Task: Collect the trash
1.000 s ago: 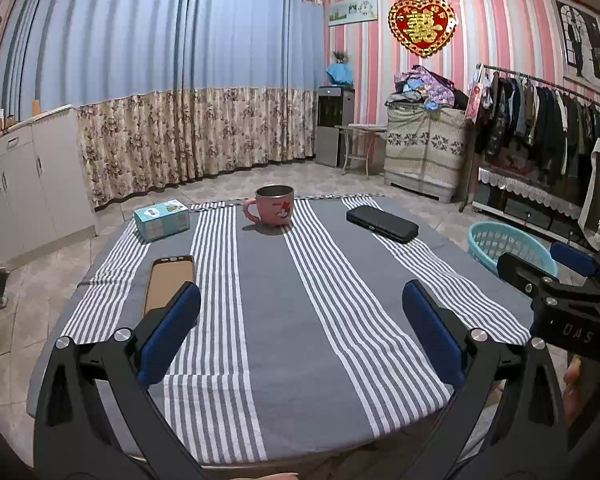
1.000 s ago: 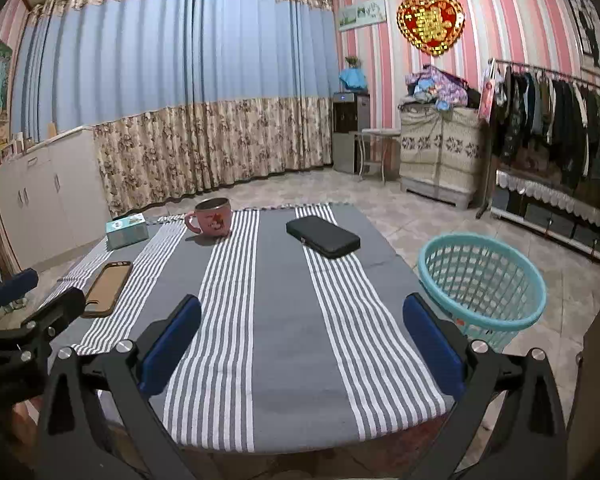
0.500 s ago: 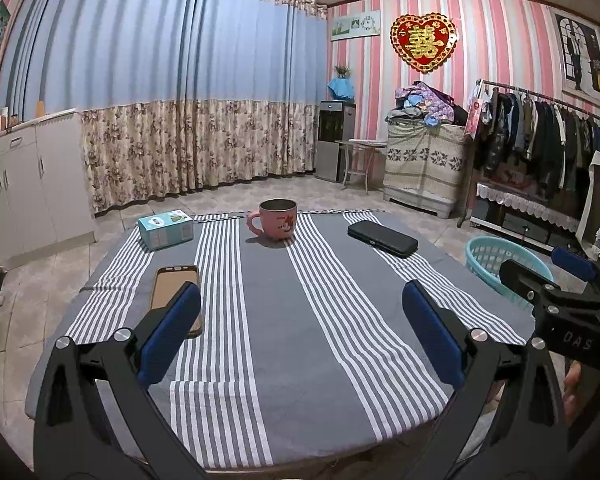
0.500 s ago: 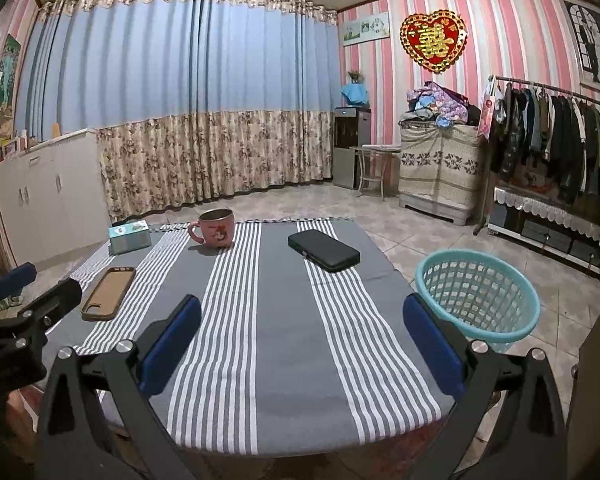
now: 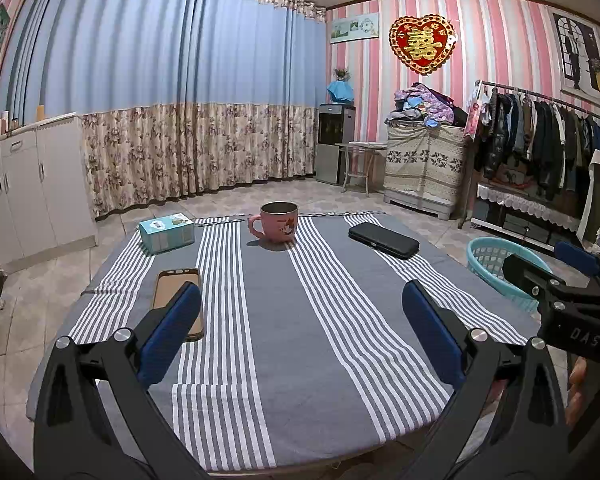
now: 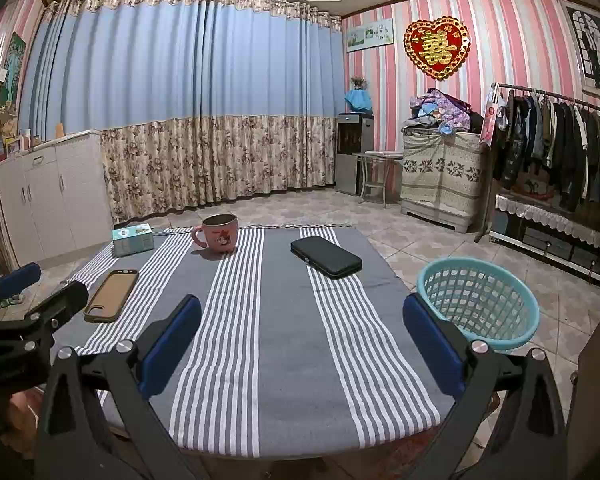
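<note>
Striped cloth on your worktop, pink mug far centre, teal basket on floor right, your left claw and right claw both spread wide, empty.

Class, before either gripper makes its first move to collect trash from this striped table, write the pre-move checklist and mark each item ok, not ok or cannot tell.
1. Left gripper open and empty: ok.
2. Right gripper open and empty: ok.
3. Turquoise basket on the floor off the table's right edge, open side up: ok.
4. Basket empty: cannot tell; only part of the inside shows.
5. Trash identified on the striped tablecloth: not ok. Only a pink mug, small box, black case and phone case show.
6. Path over the table's near half clear: ok.
</note>
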The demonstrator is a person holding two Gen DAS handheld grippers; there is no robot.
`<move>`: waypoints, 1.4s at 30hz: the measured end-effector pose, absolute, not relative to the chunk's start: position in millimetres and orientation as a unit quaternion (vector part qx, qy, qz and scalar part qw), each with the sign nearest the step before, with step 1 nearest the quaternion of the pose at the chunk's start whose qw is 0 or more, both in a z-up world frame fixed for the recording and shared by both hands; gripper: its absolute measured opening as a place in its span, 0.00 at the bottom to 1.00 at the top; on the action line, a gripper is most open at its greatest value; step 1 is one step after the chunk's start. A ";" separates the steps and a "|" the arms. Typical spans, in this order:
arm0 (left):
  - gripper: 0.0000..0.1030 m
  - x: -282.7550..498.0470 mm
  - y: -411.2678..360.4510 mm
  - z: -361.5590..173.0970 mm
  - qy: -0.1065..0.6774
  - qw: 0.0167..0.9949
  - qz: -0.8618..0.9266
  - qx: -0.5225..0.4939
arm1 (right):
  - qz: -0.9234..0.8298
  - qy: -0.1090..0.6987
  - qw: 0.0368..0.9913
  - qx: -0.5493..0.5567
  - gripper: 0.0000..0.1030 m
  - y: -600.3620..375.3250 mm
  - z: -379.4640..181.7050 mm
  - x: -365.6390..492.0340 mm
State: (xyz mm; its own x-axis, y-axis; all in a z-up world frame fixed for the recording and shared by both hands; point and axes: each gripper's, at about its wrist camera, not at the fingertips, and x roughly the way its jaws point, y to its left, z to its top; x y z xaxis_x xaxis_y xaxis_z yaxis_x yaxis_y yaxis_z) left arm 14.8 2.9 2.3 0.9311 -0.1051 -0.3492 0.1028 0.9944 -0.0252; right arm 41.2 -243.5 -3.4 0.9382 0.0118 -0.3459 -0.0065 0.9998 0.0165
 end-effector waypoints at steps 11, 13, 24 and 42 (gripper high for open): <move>0.95 15.4 4.0 3.8 0.177 0.983 -0.051 -0.003 | 0.006 0.176 0.984 0.008 0.96 -243.0 -2.8 41.5; 0.95 15.4 4.1 3.5 0.177 0.983 -0.051 -0.003 | 0.007 0.177 0.984 0.008 0.96 -243.4 -3.2 42.5; 0.95 17.4 4.8 3.7 0.178 0.983 -0.050 -0.003 | 0.008 0.180 0.984 0.014 0.96 -241.6 -9.1 44.1; 0.95 18.2 6.1 3.6 0.177 0.983 -0.050 -0.001 | 0.007 0.182 0.983 0.022 0.96 -241.0 -15.0 43.5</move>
State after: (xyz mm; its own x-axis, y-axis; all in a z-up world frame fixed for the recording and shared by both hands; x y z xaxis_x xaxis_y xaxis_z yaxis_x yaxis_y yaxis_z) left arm 18.2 6.1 3.6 0.9324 -0.0986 -0.3476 0.0981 0.9950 -0.0190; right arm 43.5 -241.0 -15.0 0.9333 0.0222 -0.3583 -0.0062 0.9989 0.0457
